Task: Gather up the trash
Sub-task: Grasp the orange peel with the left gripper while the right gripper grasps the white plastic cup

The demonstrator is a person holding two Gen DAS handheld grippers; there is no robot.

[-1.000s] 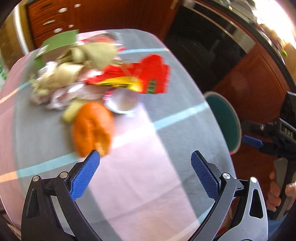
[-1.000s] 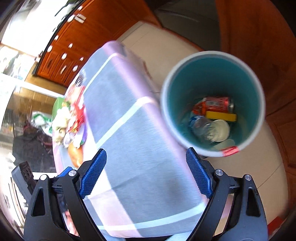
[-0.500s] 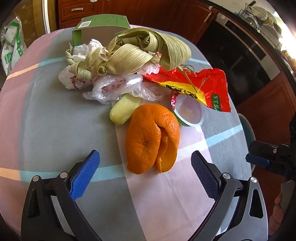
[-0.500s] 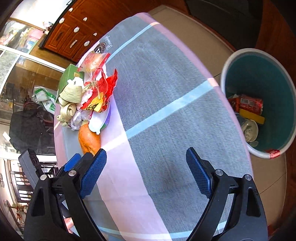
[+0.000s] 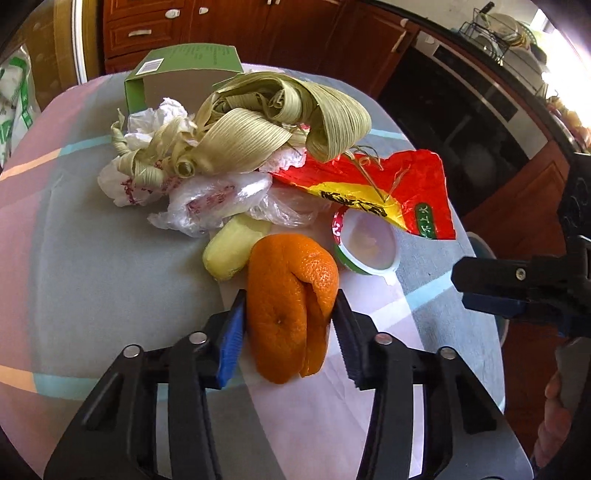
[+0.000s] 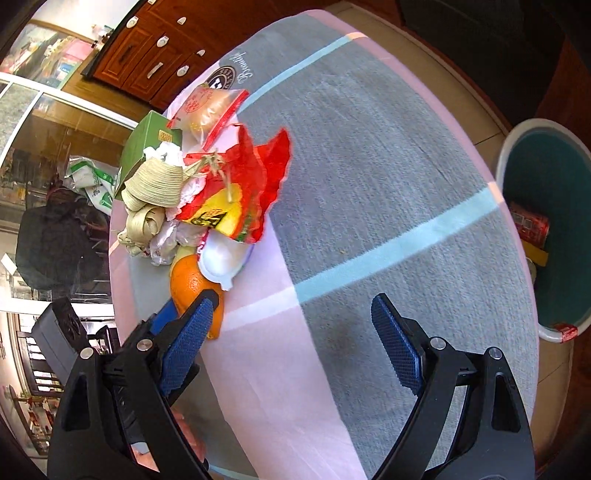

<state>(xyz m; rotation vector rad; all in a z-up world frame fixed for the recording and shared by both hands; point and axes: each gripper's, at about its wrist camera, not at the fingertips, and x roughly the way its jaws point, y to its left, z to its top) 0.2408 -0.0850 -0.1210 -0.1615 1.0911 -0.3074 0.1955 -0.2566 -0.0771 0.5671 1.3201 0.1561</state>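
Observation:
My left gripper (image 5: 288, 332) is shut on an orange peel (image 5: 291, 302) that rests on the round table's cloth (image 5: 92, 280); its blue pads press both sides. The peel also shows in the right wrist view (image 6: 190, 284). Behind it lie a yellow scrap (image 5: 229, 251), a white plastic cup (image 5: 367, 245), a red and yellow wrapper (image 5: 388, 192), clear plastic bags (image 5: 218, 201), dried leaves (image 5: 266, 125) and a green box (image 5: 184, 74). My right gripper (image 6: 291, 332) is open and empty above the cloth, right of the pile.
A teal trash bin (image 6: 546, 221) with a white rim stands on the floor right of the table, with a red can and other trash inside. Wooden cabinets (image 5: 221, 29) stand behind the table. A dark oven front (image 5: 461, 103) is at the back right.
My left gripper moved forward and closed on the orange peel. My right gripper swung from over the bin to over the table.

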